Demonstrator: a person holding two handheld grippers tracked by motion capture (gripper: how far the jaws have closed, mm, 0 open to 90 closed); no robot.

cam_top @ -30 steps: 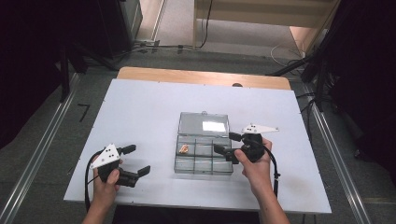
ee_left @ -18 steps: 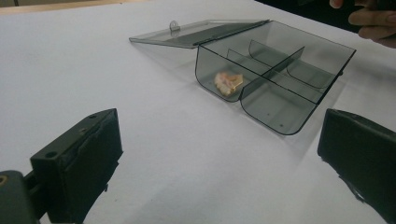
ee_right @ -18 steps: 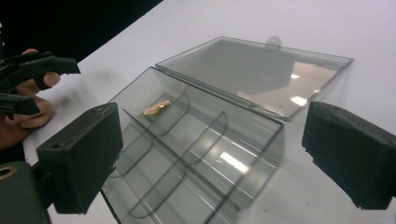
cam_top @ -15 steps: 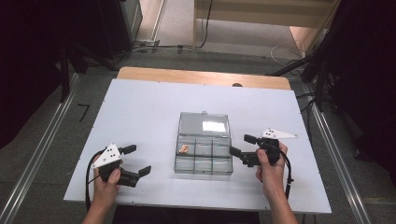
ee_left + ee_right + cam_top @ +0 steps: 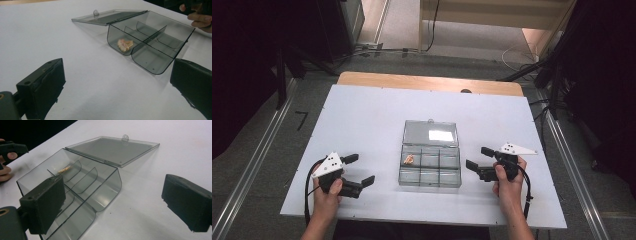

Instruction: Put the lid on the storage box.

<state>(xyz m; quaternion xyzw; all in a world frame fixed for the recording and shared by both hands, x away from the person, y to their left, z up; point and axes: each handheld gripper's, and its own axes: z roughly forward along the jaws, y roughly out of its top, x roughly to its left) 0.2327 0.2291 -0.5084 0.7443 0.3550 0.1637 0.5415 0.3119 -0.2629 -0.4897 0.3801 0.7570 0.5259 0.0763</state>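
Withdrawn from the clear compartment box [image 5: 430, 160], the right gripper [image 5: 481, 162] is now held just beside its right side, jaws spread and empty. No shift is seen in the left gripper [image 5: 360, 171], likewise agape and well left of the box. With the lid [image 5: 431, 133] laid flat behind, a placement seems finished. A small orange-pink item [image 5: 125, 44] is left in one compartment; its identity cannot be made out.

Looks like a lab or recording rig, not a home: bare white tabletop [image 5: 377, 115] on a wooden board [image 5: 427, 82], metal rails [image 5: 254, 160] along both sides on grey floor [image 5: 472, 42], loose cables [image 5: 517, 52], dark equipment stands [image 5: 557, 75] and black surroundings.
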